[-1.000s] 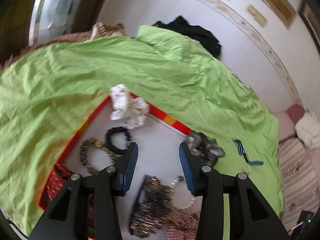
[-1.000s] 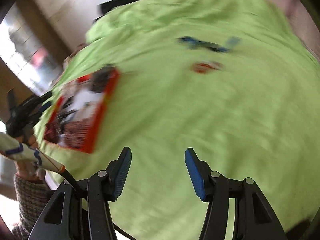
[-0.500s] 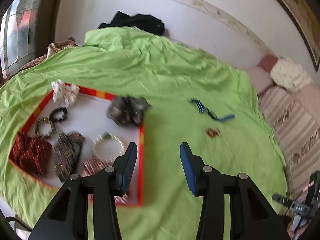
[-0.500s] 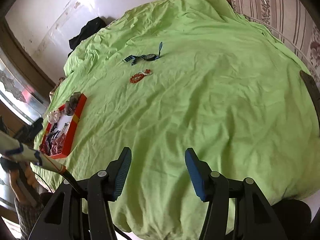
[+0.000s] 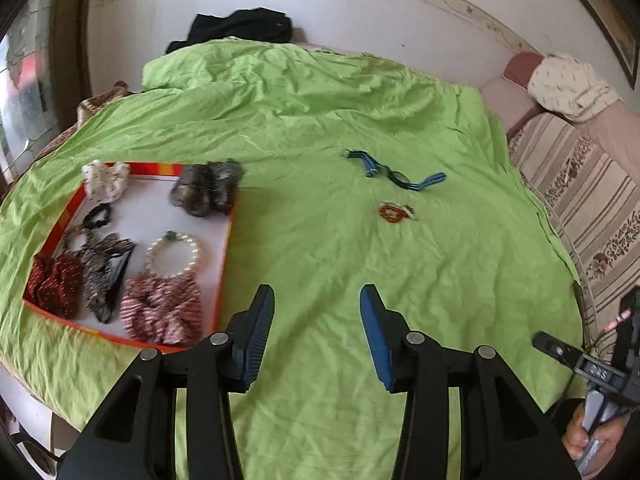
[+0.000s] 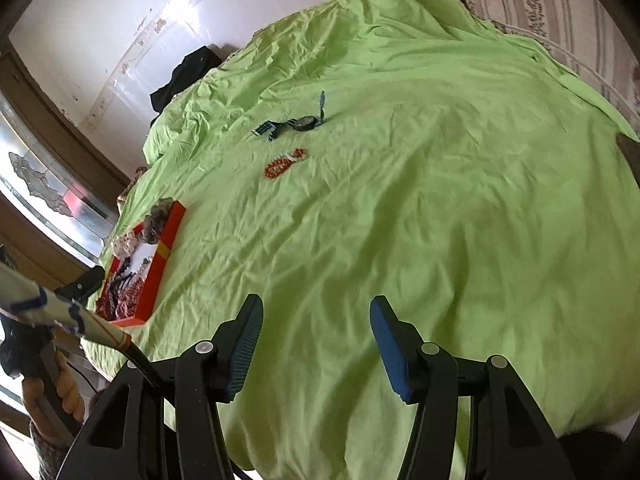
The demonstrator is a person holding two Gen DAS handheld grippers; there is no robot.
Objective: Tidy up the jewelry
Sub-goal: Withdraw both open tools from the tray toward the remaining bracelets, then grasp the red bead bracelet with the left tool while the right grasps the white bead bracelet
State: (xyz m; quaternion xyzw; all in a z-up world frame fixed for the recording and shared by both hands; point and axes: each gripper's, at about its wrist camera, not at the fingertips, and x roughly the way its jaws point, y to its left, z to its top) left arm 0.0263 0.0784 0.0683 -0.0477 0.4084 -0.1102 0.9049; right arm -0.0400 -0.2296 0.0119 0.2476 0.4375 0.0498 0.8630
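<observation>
A bed covered with a rumpled lime-green sheet [image 5: 320, 128] carries everything. At about nine o'clock in the left wrist view lies a red-rimmed tray [image 5: 226, 256] with a white floor, resting flat on the sheet and holding scrunchies and a pearl bracelet. Well apart from it, toward one o'clock, a blue-strapped watch [image 5: 394, 172] lies stretched out on the bare sheet. Just beside the watch, on its near side, sits a small red-and-white beaded bracelet [image 5: 394, 213].
</observation>
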